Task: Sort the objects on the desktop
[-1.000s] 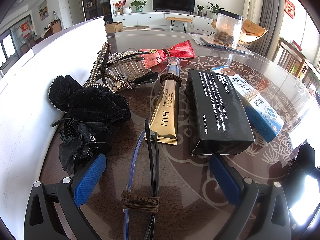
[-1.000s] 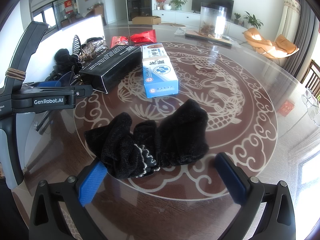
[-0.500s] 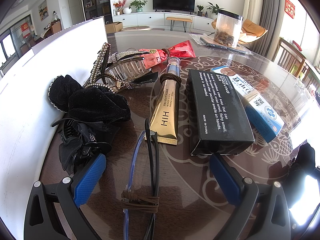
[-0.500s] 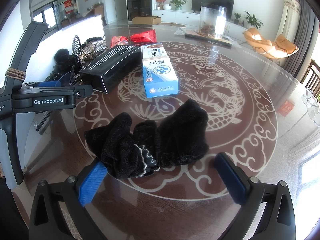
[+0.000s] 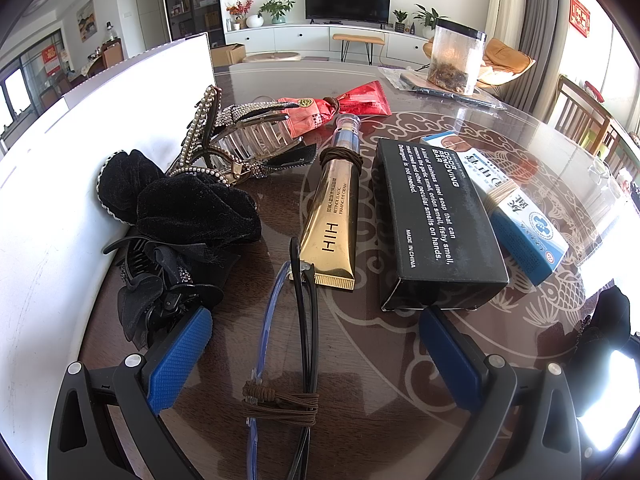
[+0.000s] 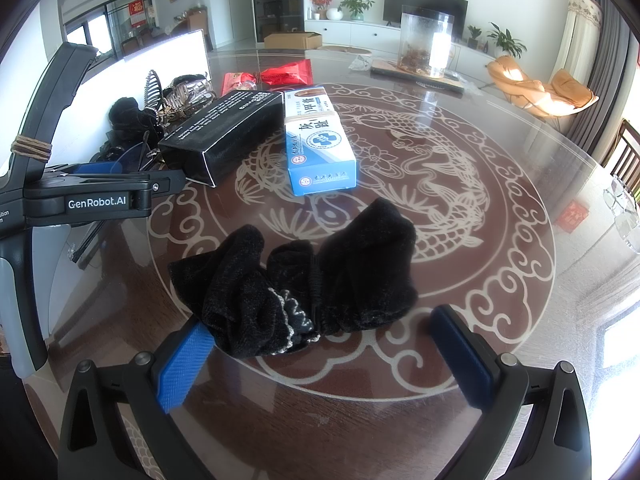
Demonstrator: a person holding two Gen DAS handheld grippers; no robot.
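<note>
In the left wrist view my left gripper (image 5: 316,344) is open over folded glasses (image 5: 298,328) bound with a brown band. Beyond lie a gold tube (image 5: 332,220), a black box (image 5: 432,224), a blue-white box (image 5: 516,216), a red packet (image 5: 344,108), rhinestone hair clips (image 5: 240,140) and black velvet hair pieces (image 5: 176,208). In the right wrist view my right gripper (image 6: 320,348) is open around the near edge of a black velvet scrunchie (image 6: 304,276). The black box (image 6: 224,132) and blue-white box (image 6: 316,140) lie farther back, and the left gripper's body (image 6: 80,200) is at left.
A white board (image 5: 60,184) stands along the table's left side. A clear jar (image 6: 426,44) on a tray sits at the far side of the round glass-topped table (image 6: 480,200). Chairs stand at the right edge.
</note>
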